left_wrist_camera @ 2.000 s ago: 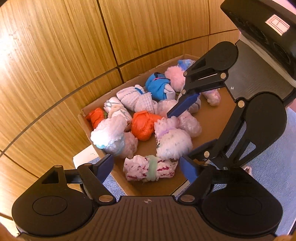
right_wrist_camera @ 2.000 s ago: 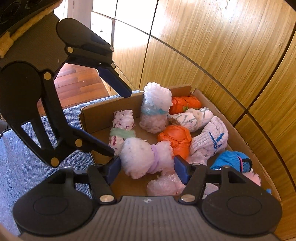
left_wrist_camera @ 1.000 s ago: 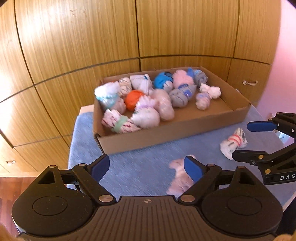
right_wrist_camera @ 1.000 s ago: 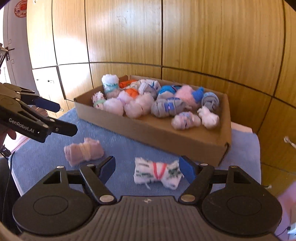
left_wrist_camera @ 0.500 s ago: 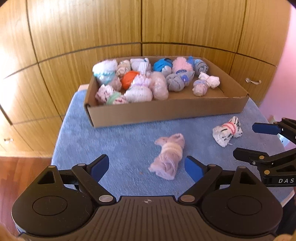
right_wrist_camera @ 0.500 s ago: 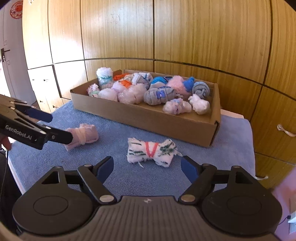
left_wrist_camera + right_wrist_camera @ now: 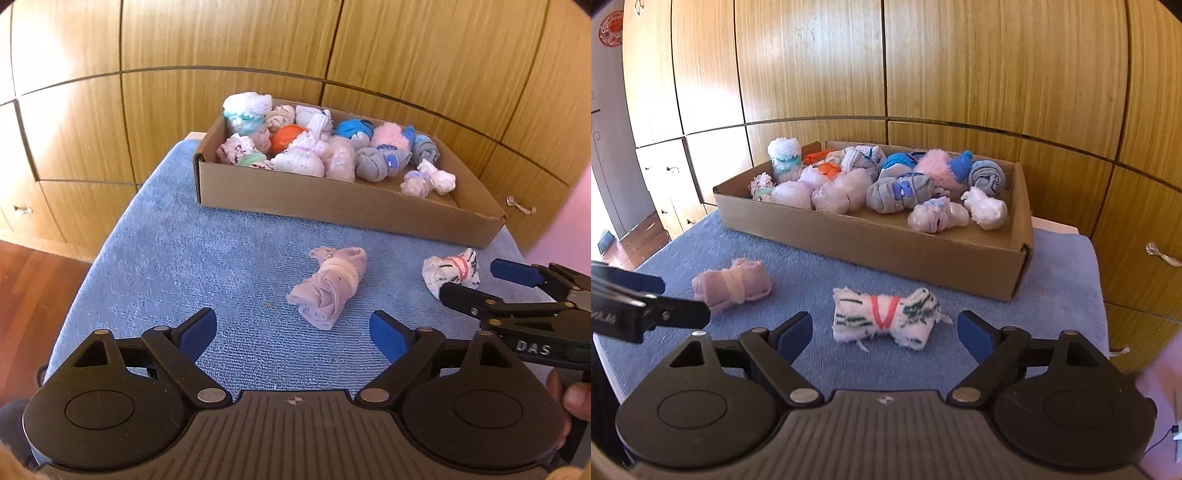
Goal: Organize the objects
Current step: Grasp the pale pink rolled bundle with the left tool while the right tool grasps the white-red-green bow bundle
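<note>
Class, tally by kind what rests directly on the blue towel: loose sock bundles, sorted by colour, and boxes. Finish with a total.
Pink sock bundle: 1
White sock bundle with green marks and a red band: 1
Cardboard box: 1
Total: 3

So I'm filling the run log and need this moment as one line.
left gripper: open, empty | right gripper: just opening, empty | pink sock roll, striped sock roll: on blue towel | box: behind

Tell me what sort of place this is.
Most likely a room in a home, perhaps a bedroom: wooden wardrobe doors line the wall, the floor is wood, and a cardboard box of rolled socks sits on a blue towel.
</note>
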`<state>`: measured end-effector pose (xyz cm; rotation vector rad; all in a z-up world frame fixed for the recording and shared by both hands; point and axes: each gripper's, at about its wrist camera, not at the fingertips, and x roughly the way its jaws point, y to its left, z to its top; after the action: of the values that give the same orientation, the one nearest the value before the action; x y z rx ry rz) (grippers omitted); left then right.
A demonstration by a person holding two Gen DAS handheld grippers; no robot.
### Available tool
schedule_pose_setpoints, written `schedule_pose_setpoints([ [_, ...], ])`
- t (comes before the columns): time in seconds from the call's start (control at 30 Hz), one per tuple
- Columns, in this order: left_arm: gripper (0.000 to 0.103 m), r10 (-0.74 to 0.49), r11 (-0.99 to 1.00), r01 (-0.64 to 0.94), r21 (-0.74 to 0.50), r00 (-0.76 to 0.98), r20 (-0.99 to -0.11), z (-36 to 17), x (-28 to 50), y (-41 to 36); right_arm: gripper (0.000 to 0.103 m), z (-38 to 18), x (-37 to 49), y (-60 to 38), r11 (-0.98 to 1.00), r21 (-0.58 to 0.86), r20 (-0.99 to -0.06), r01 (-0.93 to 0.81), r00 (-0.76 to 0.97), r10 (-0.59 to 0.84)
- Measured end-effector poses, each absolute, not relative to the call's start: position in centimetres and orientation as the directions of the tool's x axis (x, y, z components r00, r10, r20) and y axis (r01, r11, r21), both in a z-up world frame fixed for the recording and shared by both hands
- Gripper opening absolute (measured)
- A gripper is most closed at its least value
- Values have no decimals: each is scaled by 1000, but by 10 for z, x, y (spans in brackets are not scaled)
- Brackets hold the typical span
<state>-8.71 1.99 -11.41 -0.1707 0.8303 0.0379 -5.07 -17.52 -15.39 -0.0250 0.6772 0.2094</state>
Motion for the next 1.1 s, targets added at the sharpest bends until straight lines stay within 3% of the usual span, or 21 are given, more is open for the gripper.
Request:
schedule_pose_setpoints([
  [0.17, 93, -18, 993, -75, -93, 676, -737, -116, -84, 18, 83, -158, -40, -172, 978, 43, -641, -205, 745, 184],
  [0.3, 94, -49, 997, 80, 13, 717, -696, -108, -80, 17, 76, -160, -38, -170, 976, 38, -651, -213, 736, 186],
  [0.47, 96, -208, 891, 414, 187, 737, -643, -99, -76, 27, 74, -162, -40, -169, 977, 37, -651, -209, 737, 182],
  [0.6, 96, -338, 833, 543, 107, 653, -678, -99, -60, 50, 74, -163, -42, -172, 978, 49, -647, -201, 740, 184],
  [0.73, 92, -285, 904, 427, 26, 646, -708, -108, -49, 56, 70, -165, -41, -172, 980, 41, -651, -195, 739, 174],
  [0.83, 92, -227, 939, 342, 24, 673, -704, -114, -60, 46, 69, -165, -42, -173, 979, 41, -649, -200, 740, 178],
  [0.9, 92, -160, 964, 264, 35, 677, -718, -118, -67, 34, 63, -165, -43, -172, 978, 26, -643, -205, 746, 173],
  [1.1, 95, -108, 993, 46, -105, 662, -741, -117, -86, 22, 59, -160, -49, -176, 978, 30, -602, -207, 778, 183],
])
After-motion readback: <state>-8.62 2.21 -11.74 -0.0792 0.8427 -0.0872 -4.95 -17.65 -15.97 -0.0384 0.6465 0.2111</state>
